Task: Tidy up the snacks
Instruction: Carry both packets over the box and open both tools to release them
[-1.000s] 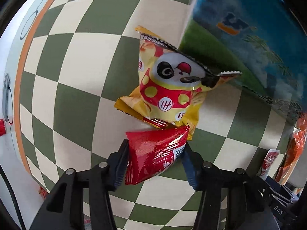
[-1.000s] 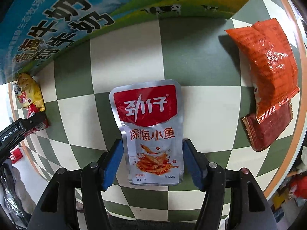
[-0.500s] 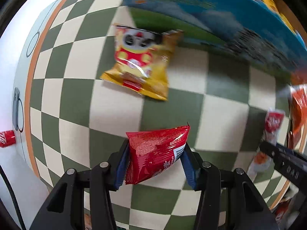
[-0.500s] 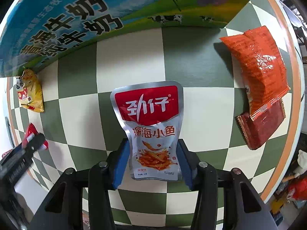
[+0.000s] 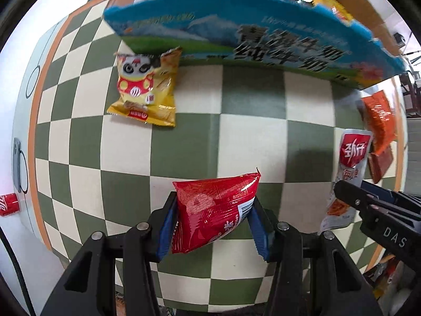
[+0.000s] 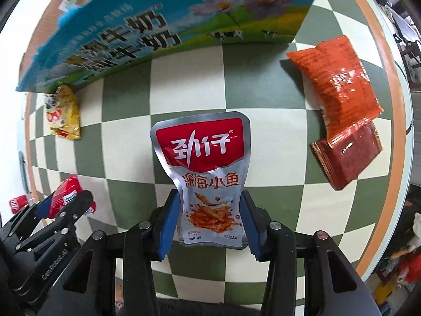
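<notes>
**Over the checked table, a snack packet in each gripper**

Between the blue pads of the left gripper sits a puffy red packet, clamped on both sides and held clear above the green-and-cream checked tablecloth. The right gripper is closed tight on the lower half of a silver fish-snack pouch with a red label, its top standing up past the fingertips. In the left wrist view that pouch and the right gripper show at about 3 o'clock; in the right wrist view the left gripper with its red packet shows at about 8 o'clock.

Farther out, a yellow packet printed with a panda lies flat at 11 o'clock of the red packet, its top edge touching the blue milk carton box. The box stands at 12 o'clock, open on top, with several snack packs visible inside. At 2 o'clock in the right wrist view an orange packet lies partly over a dark red one, near the table's orange rim.
</notes>
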Motion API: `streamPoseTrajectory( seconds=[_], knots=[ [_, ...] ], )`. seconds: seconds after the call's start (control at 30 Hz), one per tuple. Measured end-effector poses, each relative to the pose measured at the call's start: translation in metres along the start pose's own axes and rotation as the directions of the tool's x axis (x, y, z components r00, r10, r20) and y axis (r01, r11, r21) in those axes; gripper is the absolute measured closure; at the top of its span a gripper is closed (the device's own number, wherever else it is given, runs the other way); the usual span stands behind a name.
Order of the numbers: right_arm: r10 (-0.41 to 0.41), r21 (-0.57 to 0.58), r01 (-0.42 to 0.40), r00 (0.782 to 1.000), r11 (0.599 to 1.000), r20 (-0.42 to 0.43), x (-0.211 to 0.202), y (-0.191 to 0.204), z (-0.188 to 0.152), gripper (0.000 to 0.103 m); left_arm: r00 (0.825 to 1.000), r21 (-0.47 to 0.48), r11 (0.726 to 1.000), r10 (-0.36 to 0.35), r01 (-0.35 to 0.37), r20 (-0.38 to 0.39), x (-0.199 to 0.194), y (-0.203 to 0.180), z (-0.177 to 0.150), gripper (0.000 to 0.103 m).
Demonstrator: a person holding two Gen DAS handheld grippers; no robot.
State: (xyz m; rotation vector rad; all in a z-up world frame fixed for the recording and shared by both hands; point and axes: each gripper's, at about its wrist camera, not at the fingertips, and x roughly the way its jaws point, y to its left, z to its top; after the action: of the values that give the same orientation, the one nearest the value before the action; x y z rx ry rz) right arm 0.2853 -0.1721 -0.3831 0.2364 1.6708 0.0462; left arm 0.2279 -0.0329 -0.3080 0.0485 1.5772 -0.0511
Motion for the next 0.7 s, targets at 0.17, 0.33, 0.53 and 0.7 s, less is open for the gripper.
streamPoseTrajectory(
  seconds=[0.17, 0.33, 0.53, 0.7],
  knots=[
    [0.051, -0.007, -0.051, 0.998, 0.999, 0.029, -0.028, -0.003, -0.005, 0.055, 0.998, 0.018, 0.999, -0.04, 0.04, 0.04, -0.033, -0.014, 0.017, 0.055],
    [0.119, -0.026, -0.117, 0.99, 0.993, 0.073, -0.065, 0.002, -0.008, 0.055, 0.988, 0.028, 0.994, -0.106, 0.104, 0.109, -0.082, 0.003, 0.027, 0.055],
    [0.196, -0.048, -0.191, 0.969, 0.98, 0.15, -0.117, 0.004, 0.016, 0.055, 0.97, 0.046, 0.983, -0.185, 0.179, 0.159, -0.128, 0.037, 0.053, 0.055],
    [0.24, -0.057, -0.233, 0.945, 0.971, 0.223, -0.161, 0.005, 0.042, 0.055, 0.965, 0.066, 0.983, -0.182, 0.173, 0.188, -0.151, 0.035, 0.091, 0.055]
  ],
)
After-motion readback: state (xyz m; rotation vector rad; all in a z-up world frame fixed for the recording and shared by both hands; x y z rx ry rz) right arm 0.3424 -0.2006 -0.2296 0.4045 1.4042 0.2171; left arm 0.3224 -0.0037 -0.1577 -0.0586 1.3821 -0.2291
